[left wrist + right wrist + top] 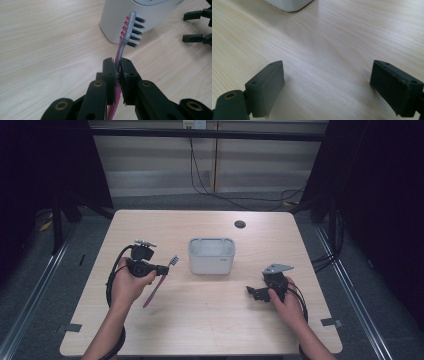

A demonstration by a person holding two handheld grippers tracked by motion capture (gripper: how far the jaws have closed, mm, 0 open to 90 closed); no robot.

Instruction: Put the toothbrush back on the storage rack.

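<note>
The left gripper [117, 72] has its fingers [109, 75] clenched on a pink and grey toothbrush [130, 30], gripping it at the neck just below the bristled head. In the high view the brush runs slantwise: its head points up and toward the far edge of the bench [200, 320], and its pink handle trails down toward the near left. The white container [211, 255] stands mid-bench, just beyond the head and to its right, so the brush likely only needs carrying that way, head first or turned upright. The right gripper [329, 85] rests near the right edge with fingers released and nothing between them, farther from the brush.
</note>
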